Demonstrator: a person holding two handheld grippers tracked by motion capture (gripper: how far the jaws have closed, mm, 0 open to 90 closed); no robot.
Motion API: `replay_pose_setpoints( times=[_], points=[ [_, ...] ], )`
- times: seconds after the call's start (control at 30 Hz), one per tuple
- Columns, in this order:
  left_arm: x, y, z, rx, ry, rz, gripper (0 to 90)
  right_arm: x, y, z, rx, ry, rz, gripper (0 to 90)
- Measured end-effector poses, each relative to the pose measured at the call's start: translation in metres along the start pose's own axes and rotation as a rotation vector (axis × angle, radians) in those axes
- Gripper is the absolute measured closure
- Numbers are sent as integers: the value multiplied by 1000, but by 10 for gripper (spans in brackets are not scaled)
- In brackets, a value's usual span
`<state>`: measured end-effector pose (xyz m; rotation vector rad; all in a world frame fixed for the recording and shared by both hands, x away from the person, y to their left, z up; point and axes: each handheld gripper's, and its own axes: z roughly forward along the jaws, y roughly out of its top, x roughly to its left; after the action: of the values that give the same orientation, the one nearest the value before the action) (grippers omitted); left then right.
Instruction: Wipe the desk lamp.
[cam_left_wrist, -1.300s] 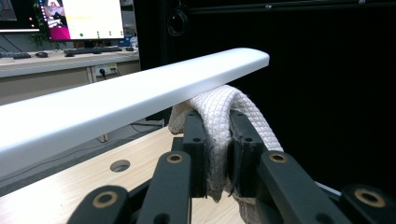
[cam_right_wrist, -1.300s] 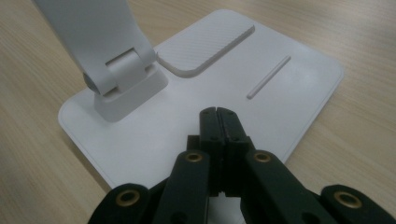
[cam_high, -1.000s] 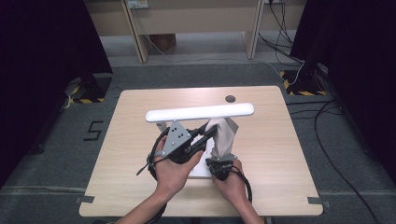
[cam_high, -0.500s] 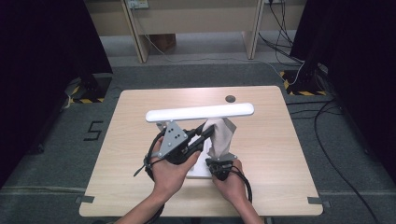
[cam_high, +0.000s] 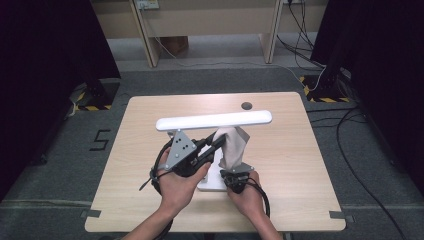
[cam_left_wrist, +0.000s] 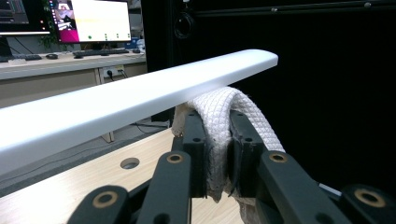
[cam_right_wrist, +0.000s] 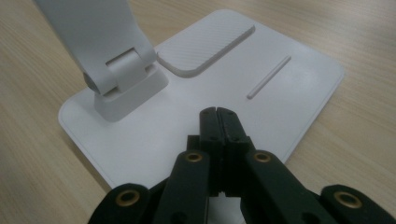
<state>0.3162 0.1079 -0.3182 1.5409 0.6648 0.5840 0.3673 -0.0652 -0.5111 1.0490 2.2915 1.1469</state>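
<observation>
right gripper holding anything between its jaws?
No: the right gripper has its black jaws shut on nothing, tips over the flat white plastic lamp base.

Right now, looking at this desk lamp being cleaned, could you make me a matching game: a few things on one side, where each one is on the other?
Things:
1. cloth
2. lamp bar
3. lamp base
4. round hole

Places:
A. flat on the table, under the right gripper
B. near the table's far edge
C. pinched in the left gripper
D. raised above the table

Pairs: 1-C, 2-D, 3-A, 4-B
</observation>
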Motion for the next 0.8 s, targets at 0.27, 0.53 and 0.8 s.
replay_pose_setpoints(
  times=[0.27, 0.53, 0.8],
  points=[
    [3, -1, -4, -2, 7, -1, 791, 0, 0, 0, -1, -1, -1, 900],
    [7, -2, -8, -3, 17, -1, 791, 0, 0, 0, -2, -1, -2, 900],
    [9, -2, -12, -5, 23, -4, 791, 0, 0, 0, -2, -1, -3, 900]
  ],
)
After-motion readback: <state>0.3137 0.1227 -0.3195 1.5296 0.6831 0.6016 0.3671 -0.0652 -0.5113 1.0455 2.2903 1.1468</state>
